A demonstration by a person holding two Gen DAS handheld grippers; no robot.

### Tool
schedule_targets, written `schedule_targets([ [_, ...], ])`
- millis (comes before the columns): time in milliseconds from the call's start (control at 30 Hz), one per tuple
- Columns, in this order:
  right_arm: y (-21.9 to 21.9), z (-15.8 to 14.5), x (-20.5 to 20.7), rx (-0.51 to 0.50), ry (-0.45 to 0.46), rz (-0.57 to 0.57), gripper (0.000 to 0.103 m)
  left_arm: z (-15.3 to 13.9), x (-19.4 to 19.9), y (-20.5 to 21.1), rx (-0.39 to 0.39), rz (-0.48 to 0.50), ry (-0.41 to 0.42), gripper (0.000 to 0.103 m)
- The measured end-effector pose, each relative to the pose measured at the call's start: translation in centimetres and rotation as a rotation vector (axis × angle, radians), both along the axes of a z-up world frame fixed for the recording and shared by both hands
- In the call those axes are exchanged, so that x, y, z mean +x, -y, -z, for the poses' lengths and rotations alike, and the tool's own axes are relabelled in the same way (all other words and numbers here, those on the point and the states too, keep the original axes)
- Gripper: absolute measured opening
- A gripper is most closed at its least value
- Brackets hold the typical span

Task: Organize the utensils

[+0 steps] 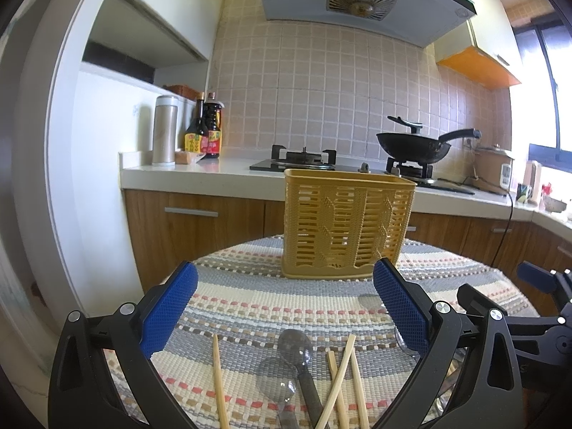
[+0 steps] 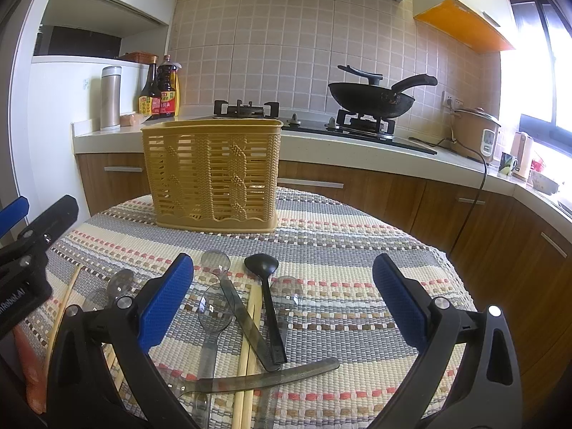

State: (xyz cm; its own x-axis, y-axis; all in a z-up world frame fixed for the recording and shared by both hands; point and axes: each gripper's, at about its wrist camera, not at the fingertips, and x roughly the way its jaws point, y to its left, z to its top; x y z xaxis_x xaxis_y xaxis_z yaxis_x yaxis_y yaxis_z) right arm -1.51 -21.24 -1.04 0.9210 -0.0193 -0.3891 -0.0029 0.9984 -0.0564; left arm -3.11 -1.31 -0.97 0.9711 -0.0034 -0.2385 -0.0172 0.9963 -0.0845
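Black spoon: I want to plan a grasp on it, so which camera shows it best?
The right wrist view: the black spoon lies whole between the open right gripper fingers, bowl toward the yellow basket, its handle across a translucent one. The left wrist view shows no black spoon; that gripper's right finger may hide it.

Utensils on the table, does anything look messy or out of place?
Yes. The spoons, chopsticks and black ladle lie loose and crisscrossed on the mat, some overlapping. The yellow basket behind them looks empty through its slats. Nothing looks spilled or broken.

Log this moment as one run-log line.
stage: before first pick | left hand-held gripper: open | right hand-held gripper: open | spoons, chopsticks: on mat | basket: upright
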Motion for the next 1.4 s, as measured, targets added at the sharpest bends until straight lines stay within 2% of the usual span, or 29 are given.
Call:
schedule_targets([
  [133,0.6,0.0,0.8,0.027,-0.071,-0.027,0.095,-1.5,0.8,-2.5,-0.075,0.056,-0.084,0.095],
  [233,1.1,-0.5,1.7,0.037,-0.136,-0.058,0.095,-3.3,2.7,-5.8,-0.103,0.076,-0.2,0.095],
  [367,1.3,-1.9,3.8,0.016,-0.246,-0.115,0.095,-2.9,6.2,-9.0,-0.128,0.175,-0.485,0.09],
  [433,1.3,-2.3,5.2,0.004,-0.322,-0.173,0.095,-1.6,7.5,-9.8,-0.153,0.217,-0.612,0.079],
  [467,1.2,-2.4,5.7,-0.006,-0.341,-0.193,0.095,-0.9,7.9,-10.0,-0.156,0.231,-0.655,0.077],
  [533,1.2,-2.2,7.4,-0.008,-0.433,-0.258,0.087,0.8,8.8,-9.8,-0.142,0.246,-0.754,0.063],
  [600,1.5,-2.0,8.9,-0.008,-0.507,-0.277,0.074,2.5,9.6,-9.2,-0.142,0.268,-0.83,0.051],
  [633,1.9,-1.9,10.0,-0.002,-0.562,-0.277,0.072,3.2,9.9,-8.8,-0.149,0.282,-0.865,0.049],
  [733,3.6,-1.3,12.7,0.112,-0.717,-0.34,0.068,4.9,10.3,-8.1,-0.138,0.293,-0.92,0.041],
  [800,3.6,-0.4,13.9,0.123,-0.804,-0.363,0.059,5.1,10.6,-7.4,-0.097,0.29,-0.94,0.039],
  [867,3.1,0.3,15.0,0.091,-0.859,-0.371,0.049,5.2,10.4,-6.6,-0.062,0.294,-0.958,0.039],
  [933,2.5,1.4,15.7,0.103,-0.92,-0.386,0.042,5.0,10.4,-6.4,-0.039,0.297,-0.981,0.038],
  [967,2.3,1.9,16.1,0.103,-0.938,-0.388,0.038,5.0,10.5,-6.3,-0.022,0.297,-0.989,0.037],
  [1167,0.3,3.4,17.8,0.049,-0.986,-0.393,0.035,5.0,11.2,-5.1,0.056,0.288,-1.013,0.031],
  [1233,-0.4,3.9,18.2,0.028,-1.001,-0.391,0.027,4.8,10.9,-5.0,0.085,0.279,-1.007,0.028],
  [1267,-0.8,4.3,18.3,0.018,-1.017,-0.384,0.019,4.8,10.9,-4.8,0.108,0.267,-1.001,0.026],
  [1300,-1.0,4.5,18.3,0.0,-1.021,-0.372,0.017,4.8,10.7,-4.6,0.133,0.259,-0.994,0.017],
  [1367,-1.6,4.4,18.0,-0.031,-1.017,-0.374,0.014,4.8,10.6,-4.2,0.168,0.245,-0.979,0.016],
  [1400,-1.7,4.5,18.0,-0.036,-1.014,-0.375,0.009,4.7,10.5,-4.0,0.179,0.239,-0.973,0.012],
])
